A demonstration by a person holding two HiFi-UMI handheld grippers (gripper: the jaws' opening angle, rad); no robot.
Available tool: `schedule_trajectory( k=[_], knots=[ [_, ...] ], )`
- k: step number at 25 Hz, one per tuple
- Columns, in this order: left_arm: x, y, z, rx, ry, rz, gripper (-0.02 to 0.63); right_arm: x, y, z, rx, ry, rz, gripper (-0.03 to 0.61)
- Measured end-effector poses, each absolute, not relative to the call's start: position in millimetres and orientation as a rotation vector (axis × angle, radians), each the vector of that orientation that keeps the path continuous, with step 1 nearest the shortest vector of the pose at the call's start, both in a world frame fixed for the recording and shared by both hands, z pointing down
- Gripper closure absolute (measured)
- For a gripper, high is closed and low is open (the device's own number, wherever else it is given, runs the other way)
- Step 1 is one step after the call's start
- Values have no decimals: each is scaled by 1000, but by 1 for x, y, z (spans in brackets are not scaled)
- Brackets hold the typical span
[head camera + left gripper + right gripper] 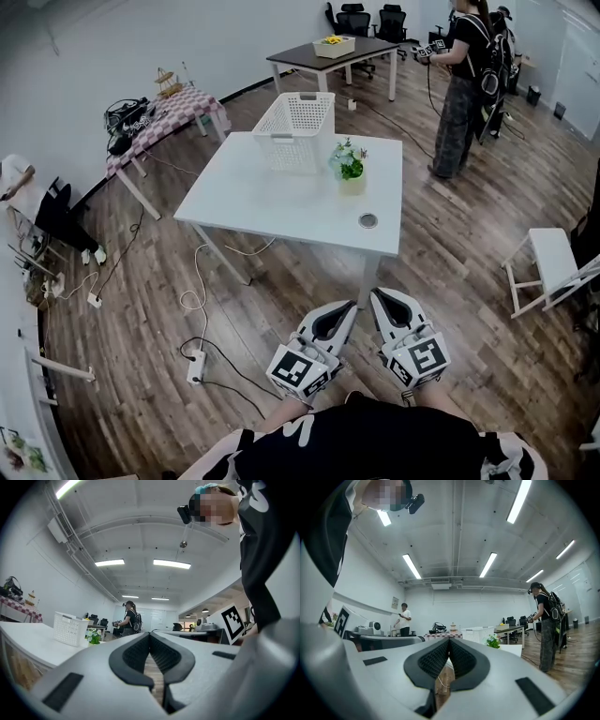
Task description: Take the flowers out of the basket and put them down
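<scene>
A small pot of white and green flowers (350,167) stands on the white table (272,206), just right of the white lattice basket (298,131). Nothing shows inside the basket. Both grippers hang low in front of the person's body, short of the table's near edge. The left gripper (349,307) and the right gripper (377,292) are shut with nothing held. In the left gripper view, the basket (70,629) and flowers (93,637) sit far off beyond the left gripper (150,633). The right gripper (449,640) faces the flowers (493,641) from a distance.
A small round disc (368,220) lies on the table near its front right. A person (464,75) stands at the back right. Cables and a power strip (195,367) lie on the wood floor at left. A white stool (553,267) stands at right.
</scene>
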State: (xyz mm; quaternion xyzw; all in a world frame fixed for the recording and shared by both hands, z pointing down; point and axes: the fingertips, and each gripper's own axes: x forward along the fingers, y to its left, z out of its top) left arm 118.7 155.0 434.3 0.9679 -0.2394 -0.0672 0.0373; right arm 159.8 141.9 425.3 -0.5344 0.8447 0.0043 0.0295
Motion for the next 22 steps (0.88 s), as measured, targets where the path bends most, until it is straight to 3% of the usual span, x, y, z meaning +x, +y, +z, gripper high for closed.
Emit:
schedule_trajectory(
  k=[22],
  knots=[
    [-30,292,450,2940,-608,-136,609,7,293,439,-1780,2524,-28,561]
  ],
)
